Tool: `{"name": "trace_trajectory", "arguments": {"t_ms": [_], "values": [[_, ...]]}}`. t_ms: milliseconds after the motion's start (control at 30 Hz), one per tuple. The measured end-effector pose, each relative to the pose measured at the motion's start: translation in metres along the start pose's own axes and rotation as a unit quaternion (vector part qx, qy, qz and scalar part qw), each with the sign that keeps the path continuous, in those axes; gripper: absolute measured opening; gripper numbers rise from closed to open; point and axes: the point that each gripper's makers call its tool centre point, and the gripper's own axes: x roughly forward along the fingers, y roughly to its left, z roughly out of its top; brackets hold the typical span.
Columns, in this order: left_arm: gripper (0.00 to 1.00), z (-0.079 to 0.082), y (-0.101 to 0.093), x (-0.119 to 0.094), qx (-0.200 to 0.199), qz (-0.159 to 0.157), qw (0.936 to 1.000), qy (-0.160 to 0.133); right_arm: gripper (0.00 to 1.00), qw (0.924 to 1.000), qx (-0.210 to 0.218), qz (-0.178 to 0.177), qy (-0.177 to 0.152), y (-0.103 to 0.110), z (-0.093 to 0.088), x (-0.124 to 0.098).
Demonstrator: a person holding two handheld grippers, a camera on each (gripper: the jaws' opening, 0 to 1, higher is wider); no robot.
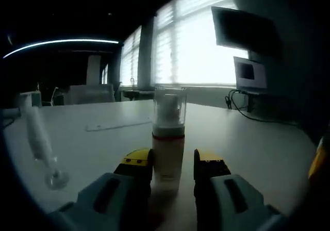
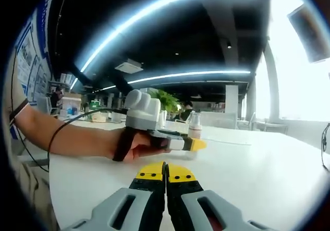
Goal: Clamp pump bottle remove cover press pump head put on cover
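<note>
Pump bottle (image 1: 168, 138) upright between open left jaws — cover on

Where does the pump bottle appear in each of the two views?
Left gripper view: the pump bottle stands at the centre, upright, clear cover on, between the left tool jaws.
Right gripper view: it stands right of centre, small, just beyond the left tool.
Shared landmark: the white table.

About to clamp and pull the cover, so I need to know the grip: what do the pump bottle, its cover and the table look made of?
Pump bottle: looks like smooth pale plastic with a red band, faintly glossy.
Cover: clear, hard-looking plastic; the white pump head shows through it.
Table: smooth, matt white top, probably laminate; the dim light leaves it open.
</note>
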Motion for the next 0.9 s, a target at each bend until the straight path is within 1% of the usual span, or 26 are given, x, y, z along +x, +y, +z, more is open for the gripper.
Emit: {"name": "trace_trajectory", "arguments": {"t_ms": [100, 233, 333, 400, 467, 667, 800, 900], "values": [[0.22, 0.003, -0.001, -0.001, 0.000, 0.001, 1.0000, -0.003, 0.00, 1.0000, 0.003, -0.002, 0.000, -0.001, 0.000, -0.001], [0.22, 0.004, 0.002, 0.000, 0.005, 0.005, 1.0000, -0.001, 0.00, 1.0000, 0.002, -0.004, 0.001, -0.001, 0.000, 0.000], [0.22, 0.005, 0.005, -0.002, 0.005, 0.010, 0.9999, -0.001, 0.00, 1.0000, 0.002, -0.003, 0.002, -0.001, -0.001, 0.000], [0.22, 0.006, 0.009, -0.004, -0.002, 0.014, 0.9999, -0.003, 0.00, 1.0000, 0.002, -0.002, 0.003, -0.001, -0.001, 0.000], [0.22, 0.007, 0.010, -0.010, -0.001, 0.015, 0.9999, -0.004, 0.00, 1.0000, 0.002, -0.002, 0.004, -0.002, -0.001, 0.000], [0.23, 0.014, 0.006, -0.013, -0.002, 0.004, 1.0000, -0.008, 0.00, 1.0000, 0.002, -0.004, 0.004, -0.002, -0.001, 0.000], [0.23, 0.016, 0.002, -0.020, 0.000, 0.000, 0.9999, -0.010, 0.00, 1.0000, 0.002, -0.004, 0.004, -0.002, -0.001, 0.000], [0.23, 0.016, 0.003, -0.024, 0.001, -0.002, 1.0000, -0.008, 0.00, 1.0000, 0.002, -0.004, 0.004, -0.002, -0.001, 0.000]]}}
